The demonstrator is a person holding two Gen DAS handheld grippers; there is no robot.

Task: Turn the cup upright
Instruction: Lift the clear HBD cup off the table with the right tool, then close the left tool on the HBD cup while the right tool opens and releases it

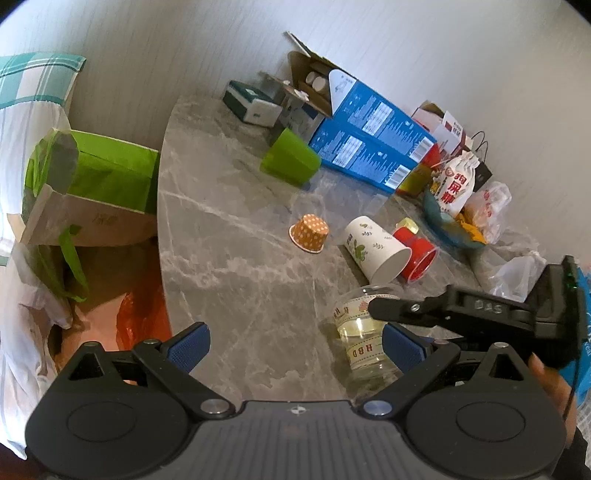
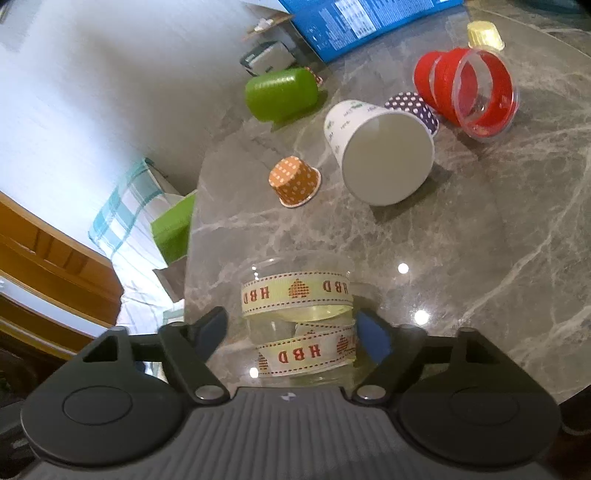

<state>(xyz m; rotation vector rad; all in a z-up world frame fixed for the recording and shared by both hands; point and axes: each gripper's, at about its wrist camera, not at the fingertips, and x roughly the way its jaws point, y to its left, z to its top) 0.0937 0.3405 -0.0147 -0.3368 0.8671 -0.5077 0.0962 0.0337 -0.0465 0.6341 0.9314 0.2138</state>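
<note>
Your right gripper (image 2: 291, 330) has its jaws spread around the clear plastic cup with the cream "HBD" ribbon (image 2: 295, 317); one blue pad (image 2: 373, 338) sits at the cup's right wall, the other finger at its left. Whether the pads press the wall, you cannot tell from either view. The cup stands near the front edge of the grey marble table (image 2: 480, 221), its mouth up or down not readable.

Your left gripper (image 1: 295, 347) hangs released, jaws wide, nothing between them. Its right pad sits just beside the ribbon cup (image 1: 364, 332), and your right gripper (image 1: 391, 314) crosses in from the right above that pad.

Beyond, counted:
- One white paper cup with leaf print (image 2: 380, 151), on its side, mouth toward you.
- One orange dotted paper cup (image 2: 295, 181), tipped, left of it.
- One purple dotted cup (image 2: 415, 107), behind the white one.
- One red-banded clear cup (image 2: 469, 96), on its side.
- One yellow foil cup (image 2: 484, 35), farther back.
- One green plastic cup (image 2: 282, 92), tipped, near the wall.
- Two blue boxes (image 1: 369, 140), stacked behind.
</note>
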